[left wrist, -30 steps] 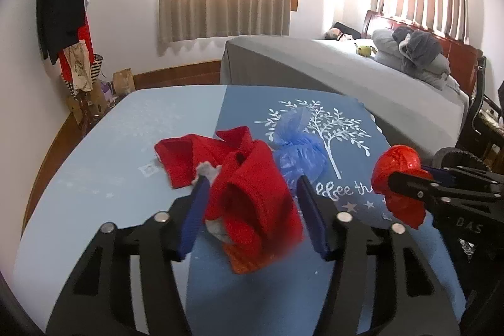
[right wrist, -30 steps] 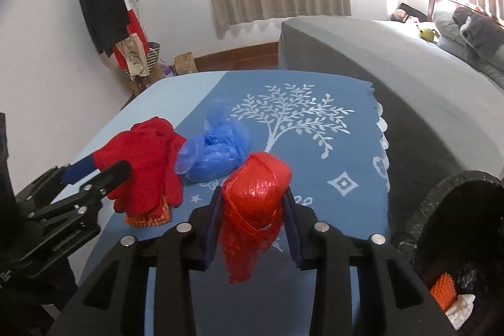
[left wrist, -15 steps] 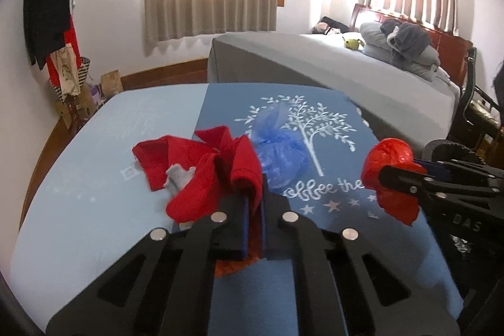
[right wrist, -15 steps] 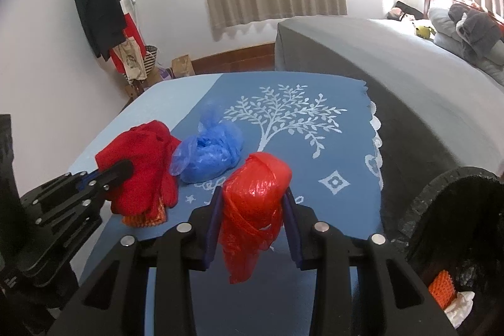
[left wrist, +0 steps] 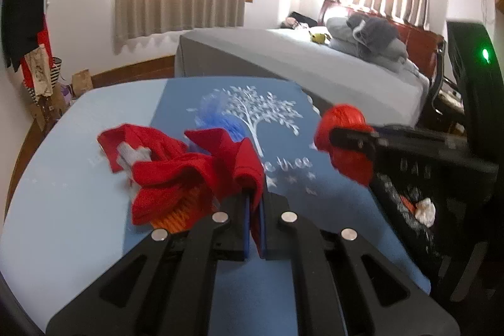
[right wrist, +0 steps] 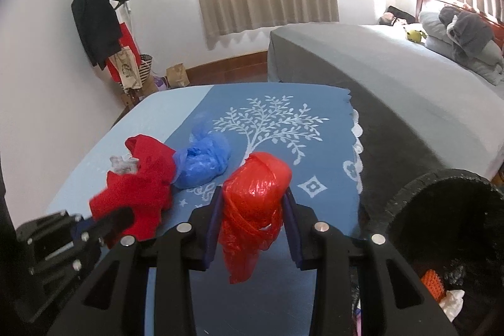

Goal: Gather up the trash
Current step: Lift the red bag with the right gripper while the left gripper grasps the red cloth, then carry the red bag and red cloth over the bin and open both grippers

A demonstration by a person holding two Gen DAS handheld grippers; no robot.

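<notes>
A crumpled red cloth [left wrist: 176,172] lies on the blue table with an orange knit piece [left wrist: 181,210] under it. My left gripper [left wrist: 255,207] is shut on the cloth's near edge. In the right wrist view the same red cloth [right wrist: 141,188] and left gripper [right wrist: 104,219] sit at the left. My right gripper [right wrist: 252,210] is shut on a bunched red plastic bag [right wrist: 255,197], held above the table. A blue plastic bag [right wrist: 201,162] rests between the cloth and the red bag. The black bin [right wrist: 453,229] stands at the right with scraps inside.
A blue cloth with a white tree print [right wrist: 271,128] covers the table [right wrist: 167,115]. A grey bed [right wrist: 378,77] runs behind it. A coat stand [right wrist: 94,21] with clothes is by the left wall. A dark chair [left wrist: 472,77] is at the right.
The left gripper closed on the red cloth and has drawn its edge toward the right and nearer. The right gripper kept hold of the red bag and shifted slightly toward the bin.
</notes>
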